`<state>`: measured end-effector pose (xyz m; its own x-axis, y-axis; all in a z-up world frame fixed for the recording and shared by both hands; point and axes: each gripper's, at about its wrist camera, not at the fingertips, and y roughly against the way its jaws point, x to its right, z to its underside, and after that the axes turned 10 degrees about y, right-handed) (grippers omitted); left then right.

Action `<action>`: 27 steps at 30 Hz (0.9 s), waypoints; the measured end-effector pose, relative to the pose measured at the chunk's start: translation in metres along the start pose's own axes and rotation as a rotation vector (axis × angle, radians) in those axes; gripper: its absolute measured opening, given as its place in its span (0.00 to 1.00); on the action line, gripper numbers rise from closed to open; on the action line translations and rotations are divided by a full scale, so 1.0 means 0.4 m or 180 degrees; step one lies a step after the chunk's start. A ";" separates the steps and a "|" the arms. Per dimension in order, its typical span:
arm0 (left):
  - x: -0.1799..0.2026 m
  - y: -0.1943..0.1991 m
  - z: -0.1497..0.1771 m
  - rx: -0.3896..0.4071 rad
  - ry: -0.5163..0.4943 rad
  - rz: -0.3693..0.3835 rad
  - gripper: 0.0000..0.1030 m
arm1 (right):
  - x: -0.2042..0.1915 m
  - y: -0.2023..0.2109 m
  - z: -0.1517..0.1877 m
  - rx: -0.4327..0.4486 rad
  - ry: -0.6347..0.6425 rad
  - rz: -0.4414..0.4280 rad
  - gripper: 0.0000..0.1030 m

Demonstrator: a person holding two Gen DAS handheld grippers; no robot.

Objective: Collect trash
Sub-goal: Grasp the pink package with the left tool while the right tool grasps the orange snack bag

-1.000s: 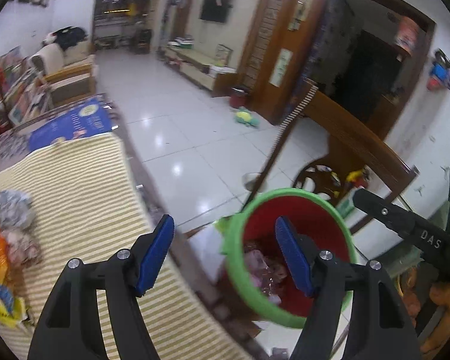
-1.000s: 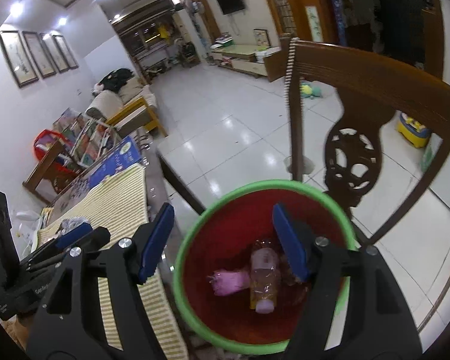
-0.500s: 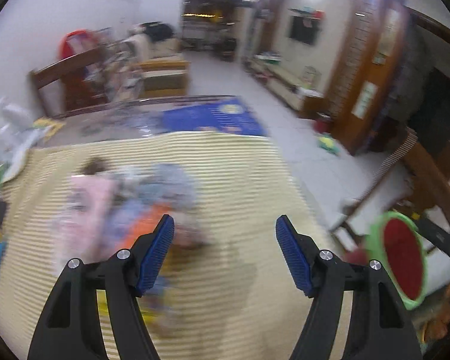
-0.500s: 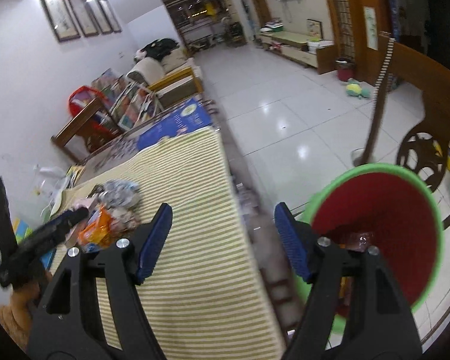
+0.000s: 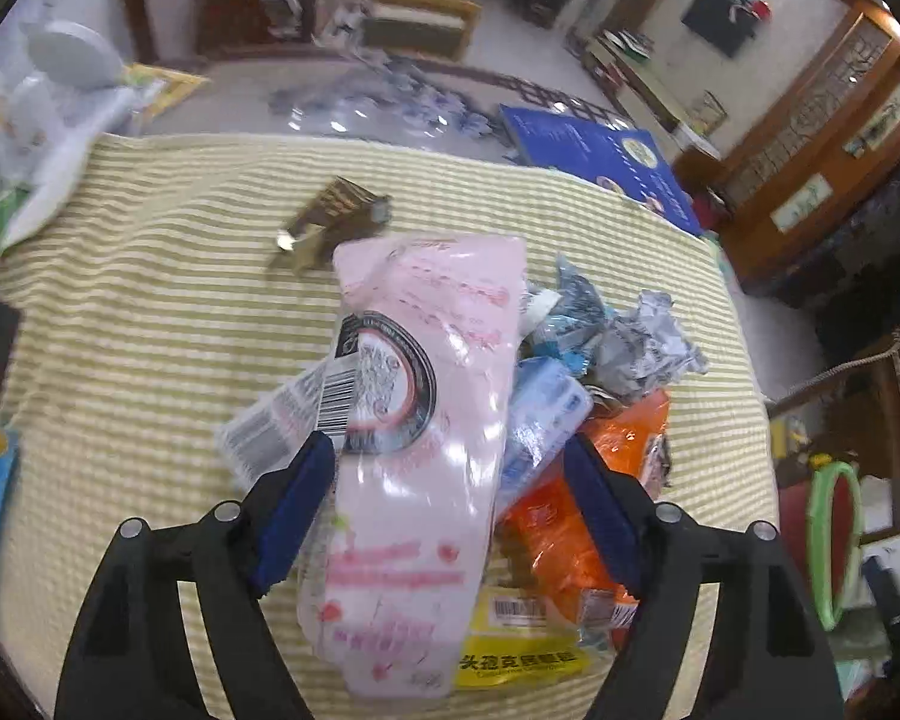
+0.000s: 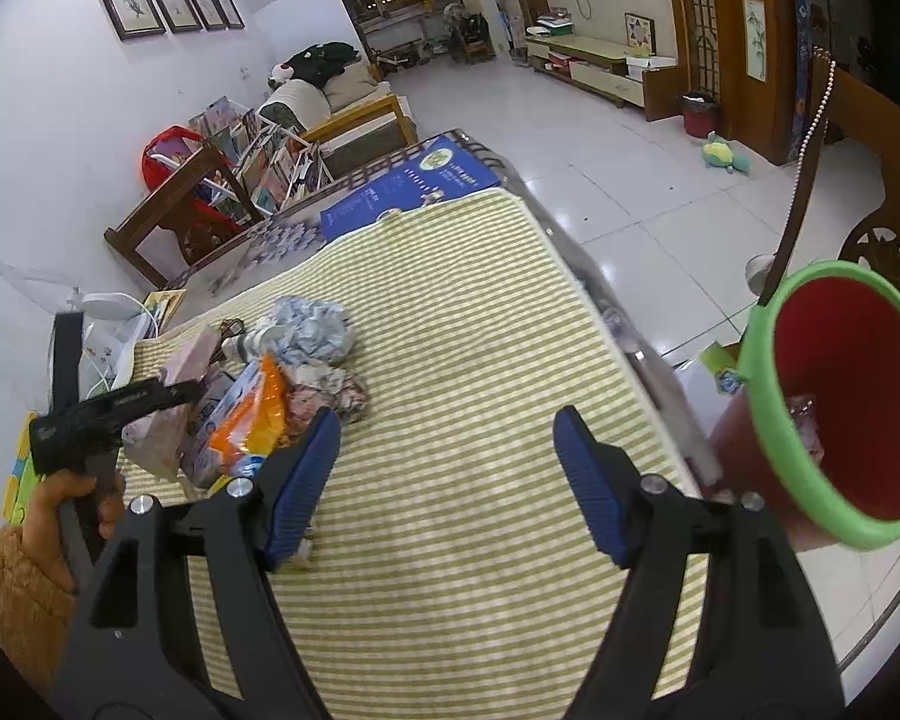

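A pile of trash lies on the striped yellow cloth point(image 5: 150, 312): a pink plastic package point(image 5: 426, 420), an orange wrapper point(image 5: 594, 480), a light blue pack point(image 5: 546, 414), crumpled grey paper point(image 5: 636, 342) and a brown wrapper point(image 5: 336, 222). My left gripper point(image 5: 450, 516) is open, its jaws on either side of the pink package. My right gripper point(image 6: 447, 480) is open and empty above the cloth point(image 6: 450, 360), right of the pile point(image 6: 282, 384). The red bin with a green rim point(image 6: 840, 396) hangs off the table's right edge, with trash inside.
A blue book point(image 5: 600, 162) lies at the cloth's far end. White bags and a lamp point(image 5: 60, 78) sit at the far left. A wooden chair point(image 6: 870, 138) stands behind the bin. The table edge point(image 6: 630, 324) runs beside the bin.
Both grippers swung left from over the bin to the table. My left gripper has come down over the trash pile, around the pink package.
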<state>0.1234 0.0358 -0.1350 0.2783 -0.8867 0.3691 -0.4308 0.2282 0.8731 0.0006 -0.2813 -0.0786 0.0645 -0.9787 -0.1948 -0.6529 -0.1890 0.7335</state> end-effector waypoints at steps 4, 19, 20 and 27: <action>-0.014 -0.034 -0.038 -0.0134 0.0005 0.0063 0.73 | -0.047 -0.018 0.000 -0.0054 0.0032 0.0041 0.70; -0.080 0.060 -0.015 0.0360 -0.0126 0.0313 0.69 | -0.196 -0.178 -0.034 -0.0528 0.0307 -0.0392 0.72; -0.084 0.071 -0.011 0.0415 -0.0097 0.0323 0.69 | -0.208 -0.194 -0.037 -0.0582 0.0324 -0.0471 0.74; -0.102 0.108 0.011 0.0557 -0.0002 0.0343 0.70 | -0.269 -0.328 -0.041 -0.0959 0.0182 -0.0942 0.78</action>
<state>0.0897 0.0802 -0.1137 0.2222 -0.8612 0.4571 -0.6006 0.2485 0.7600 0.0916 -0.1525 -0.1431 0.2634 -0.8800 -0.3952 -0.3508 -0.4690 0.8105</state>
